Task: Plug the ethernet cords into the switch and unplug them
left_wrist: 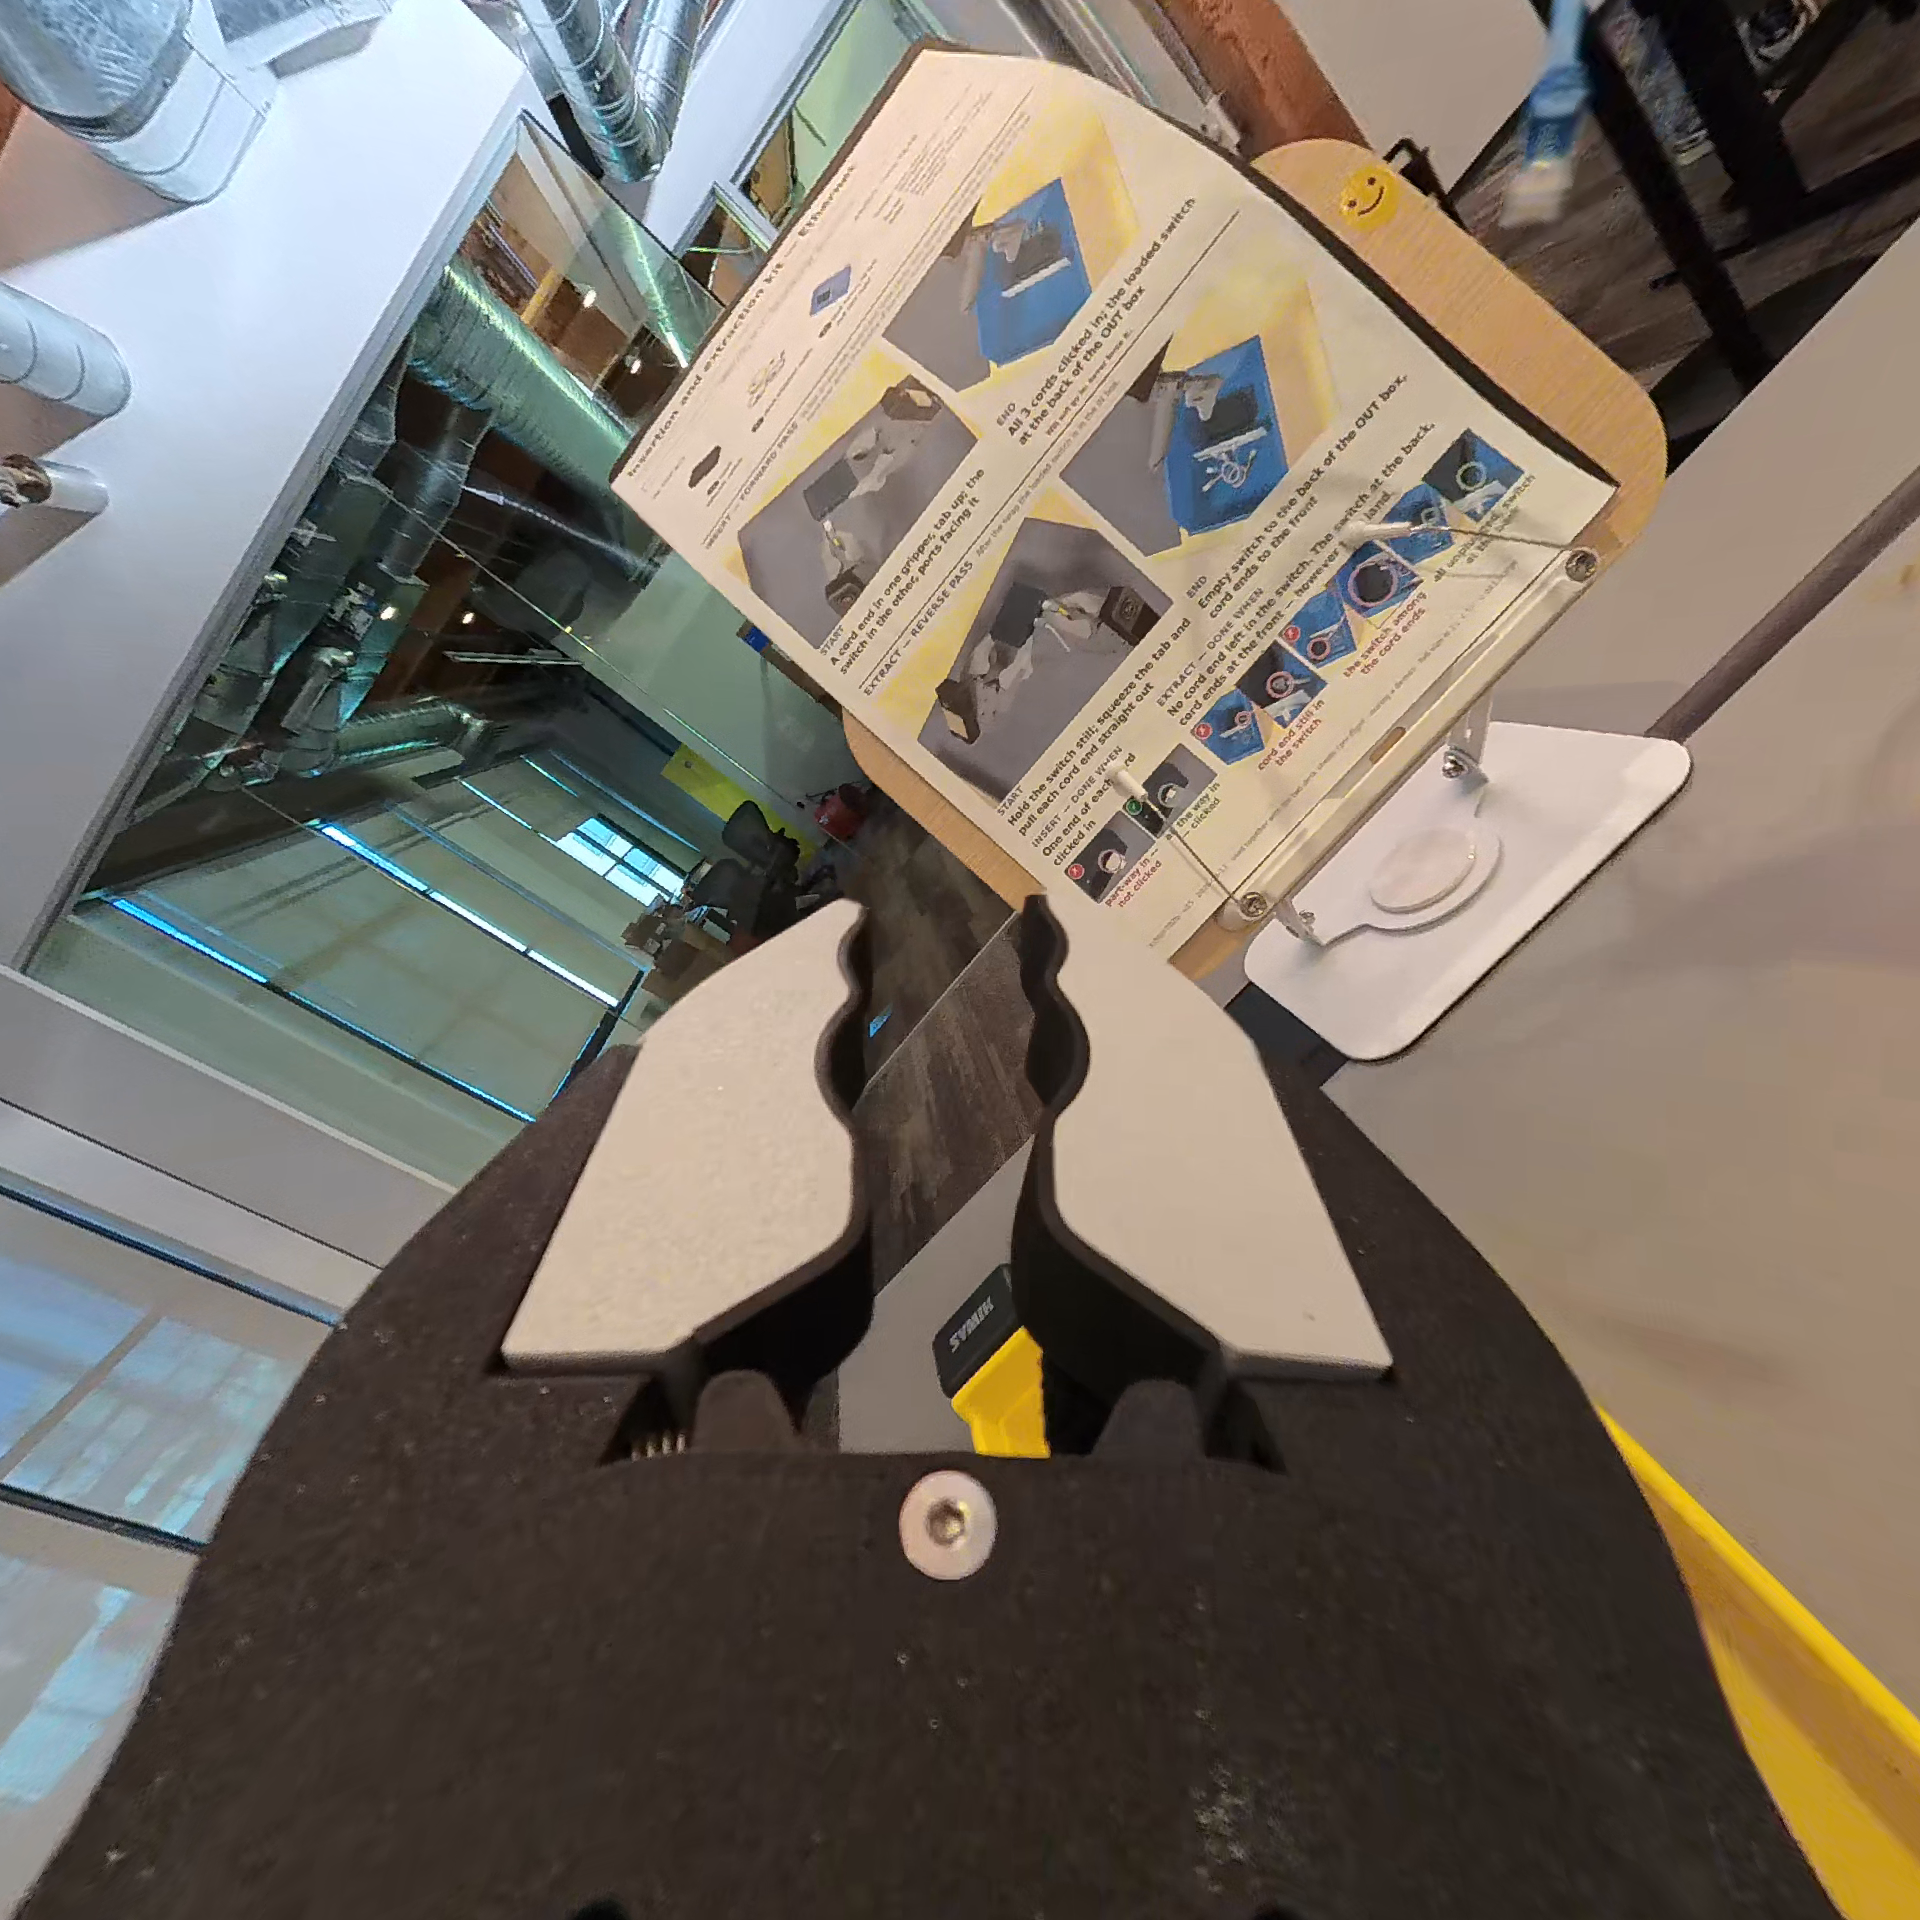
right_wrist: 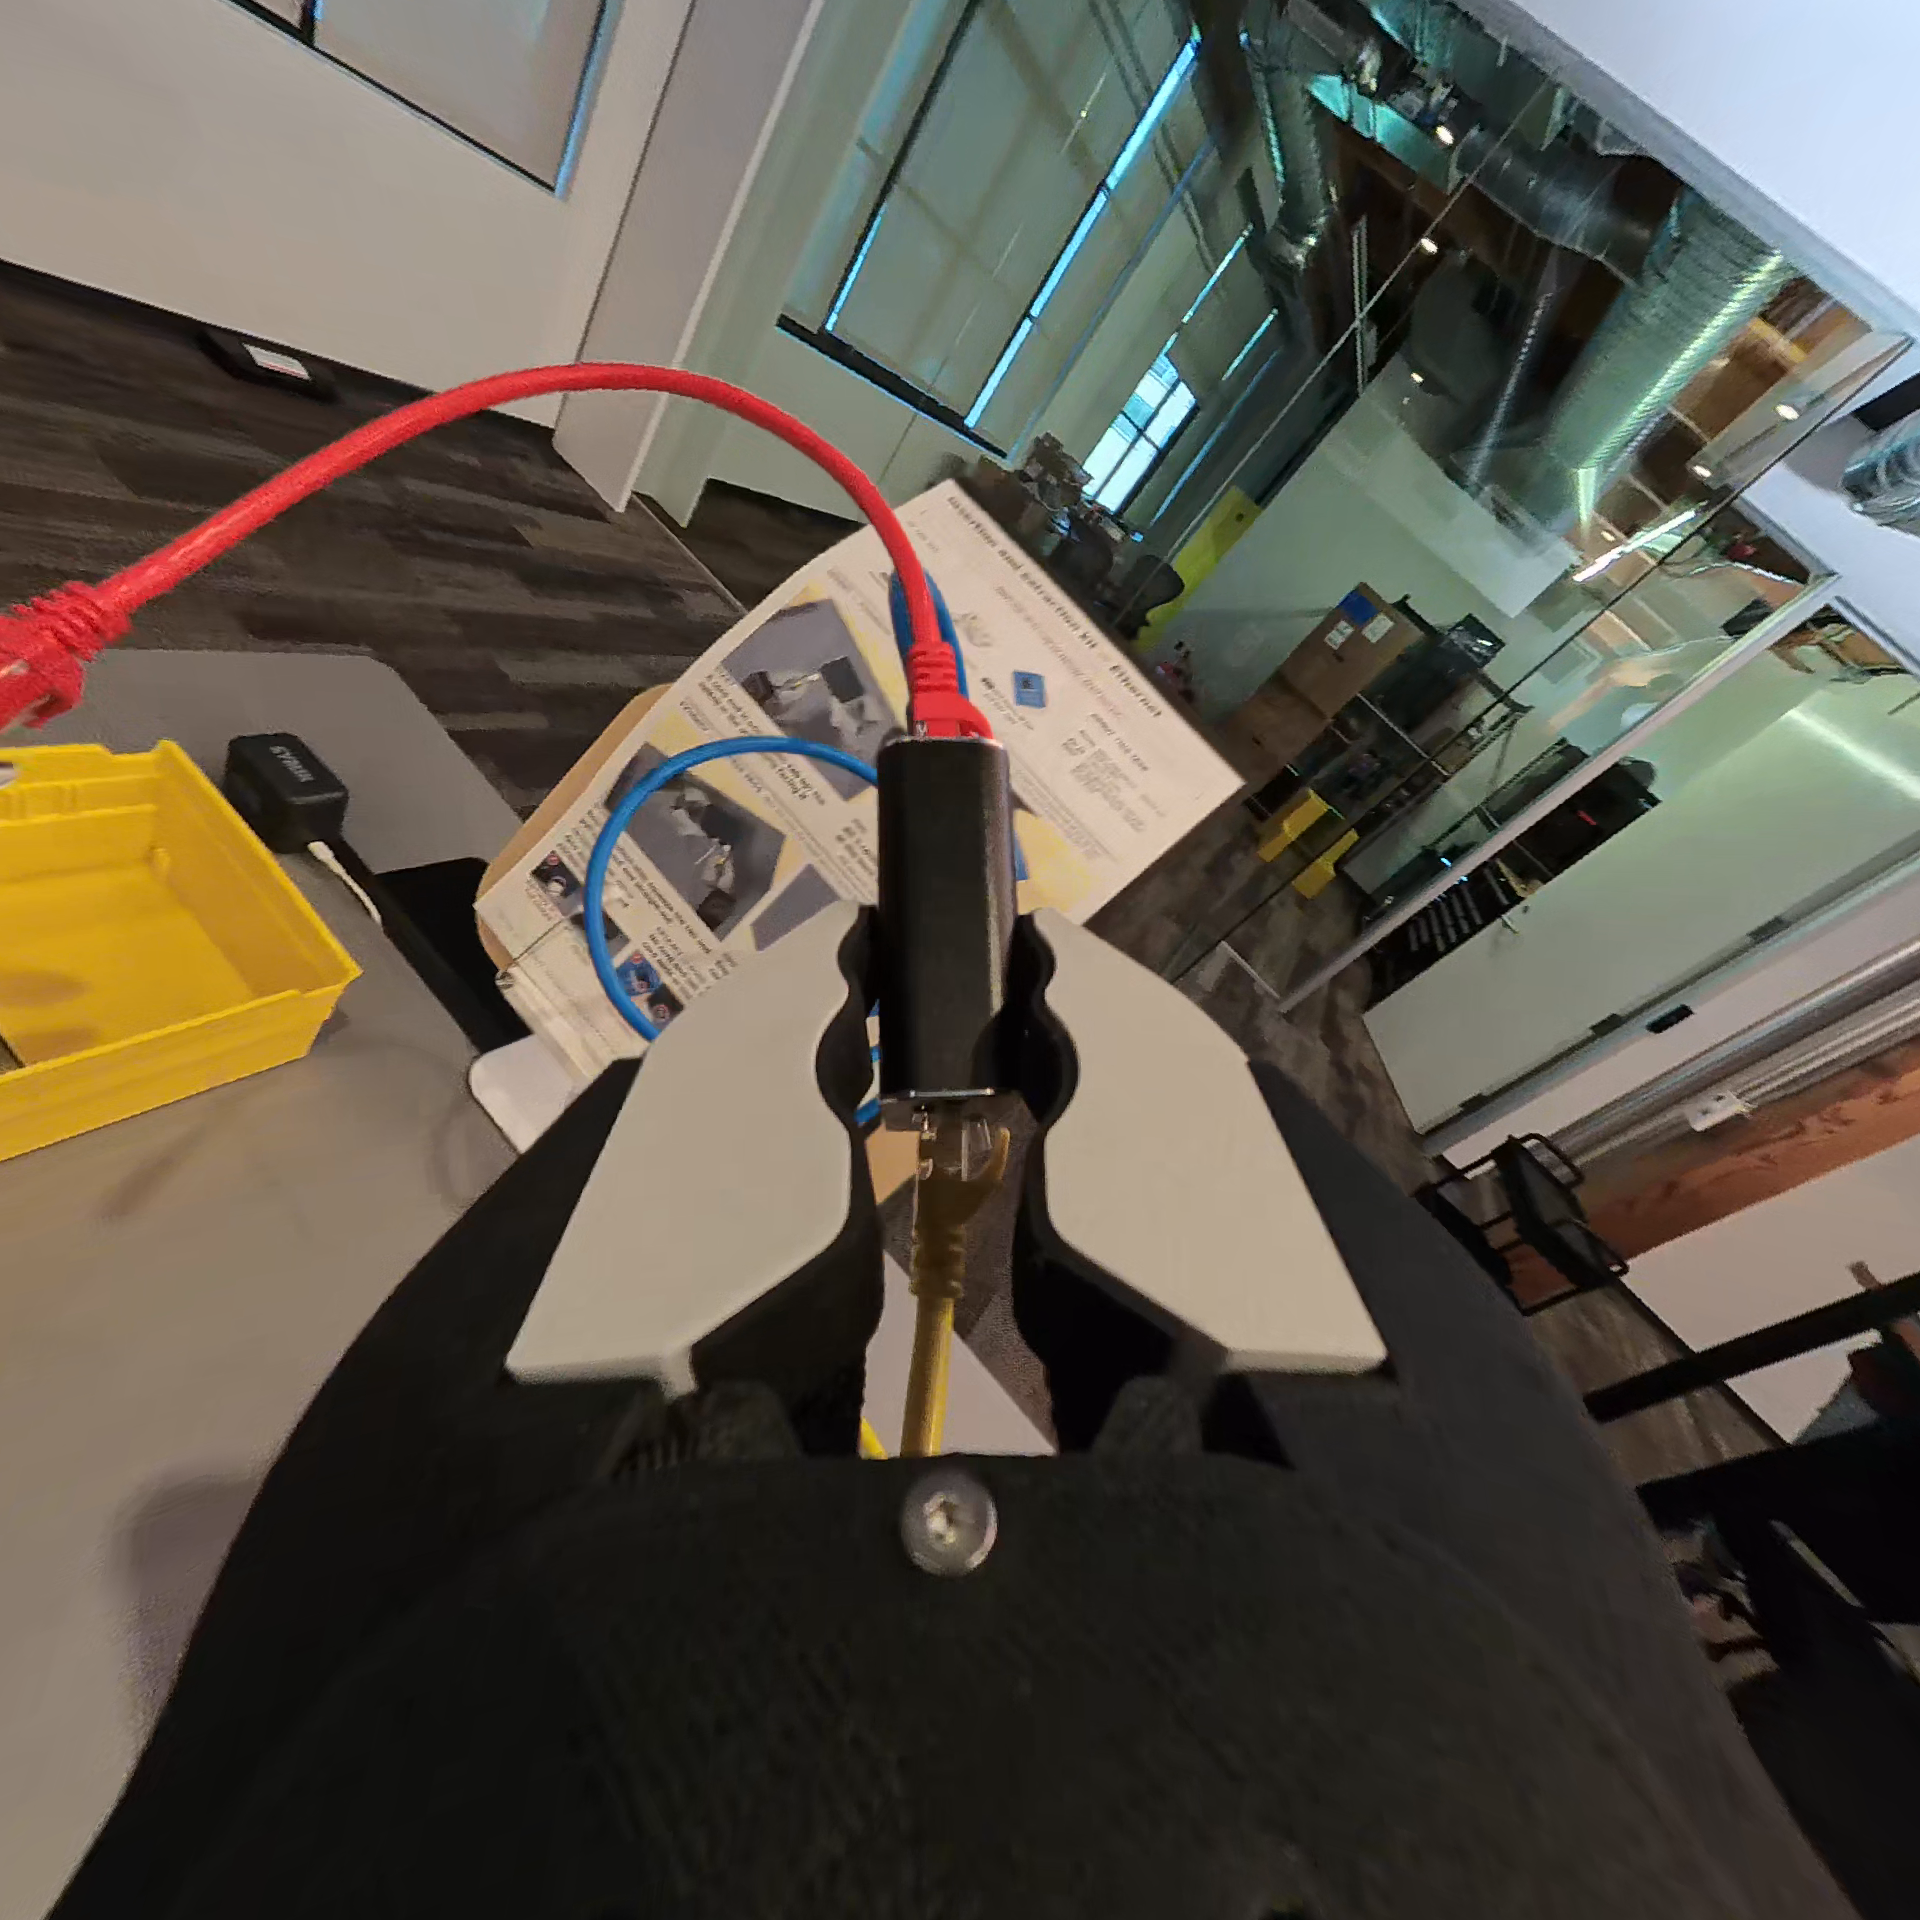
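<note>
My right gripper (right_wrist: 943,930) is shut on the black switch (right_wrist: 940,862) and holds it upright above the table. A red cord (right_wrist: 623,384) is plugged into the switch's far end, and its free plug (right_wrist: 42,655) hangs at the left. A yellow cord (right_wrist: 935,1309) is plugged into the near end and runs back between the fingers. A blue cord (right_wrist: 623,831) loops behind the switch; I cannot see where it ends. My left gripper (left_wrist: 940,925) is open and empty, tilted in the air. A blurred blue plug (left_wrist: 1548,135) hangs at the top right of the left wrist view.
An instruction sheet on a wooden stand (left_wrist: 1507,343) with a white base (left_wrist: 1538,831) stands on the grey table (left_wrist: 1662,1143); the sheet also shows in the right wrist view (right_wrist: 1091,727). A yellow bin (right_wrist: 156,935) sits at the left, with a black adapter (right_wrist: 286,790) behind it. Tip to tip, the grippers are about 35 cm apart.
</note>
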Tool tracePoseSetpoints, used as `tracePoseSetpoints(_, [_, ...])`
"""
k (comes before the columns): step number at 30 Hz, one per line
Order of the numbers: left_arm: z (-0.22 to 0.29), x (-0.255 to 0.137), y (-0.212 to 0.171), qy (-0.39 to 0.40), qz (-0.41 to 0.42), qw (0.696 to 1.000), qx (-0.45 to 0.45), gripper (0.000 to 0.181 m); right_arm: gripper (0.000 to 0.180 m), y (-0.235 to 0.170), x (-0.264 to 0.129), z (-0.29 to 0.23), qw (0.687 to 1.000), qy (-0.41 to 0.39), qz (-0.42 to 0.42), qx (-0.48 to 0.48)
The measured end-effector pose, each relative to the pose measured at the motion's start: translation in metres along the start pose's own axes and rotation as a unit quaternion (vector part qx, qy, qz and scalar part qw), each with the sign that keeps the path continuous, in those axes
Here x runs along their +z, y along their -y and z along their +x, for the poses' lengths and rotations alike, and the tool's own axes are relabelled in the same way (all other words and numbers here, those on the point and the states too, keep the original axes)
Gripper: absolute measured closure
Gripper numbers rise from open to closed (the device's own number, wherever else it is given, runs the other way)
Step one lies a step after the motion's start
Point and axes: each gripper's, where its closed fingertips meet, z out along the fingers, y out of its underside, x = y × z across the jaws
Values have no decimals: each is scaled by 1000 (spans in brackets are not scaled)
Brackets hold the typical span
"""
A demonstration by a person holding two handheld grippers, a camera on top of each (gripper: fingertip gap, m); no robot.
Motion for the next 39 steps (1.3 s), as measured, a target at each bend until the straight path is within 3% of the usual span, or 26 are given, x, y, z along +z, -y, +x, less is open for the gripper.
tracePoseSetpoints(6, [7, 3, 1, -9, -4, 1000, 13, 155, 154, -7, -10, 37, 998, -19, -46, -27])
tracePoseSetpoints(13, [8, 2, 2, -16, 1, 1000, 9, 155, 153, -91, -7, 49, 995, 40, -94, 15])
tracePoseSetpoints(17, [10, 2, -1, -23, -4, 1000, 12, 155, 153, -145, -10, 62, 992, 32, -112, 52])
tracePoseSetpoints(23, [14, 7, -5, -30, -14, 999, 15, 155, 153, -173, -10, 50, 996, 72, -39, 34])
tracePoseSetpoints(30, [22, 10, -5, -36, -24, 999, 33, 155, 153, -182, -17, 51, 984, 127, 44, 113])
tracePoseSetpoints(39, [32, 13, 0, -49, -22, 997, 46, 156, 153, -283, -65, 50, 974, 117, 56, 187])
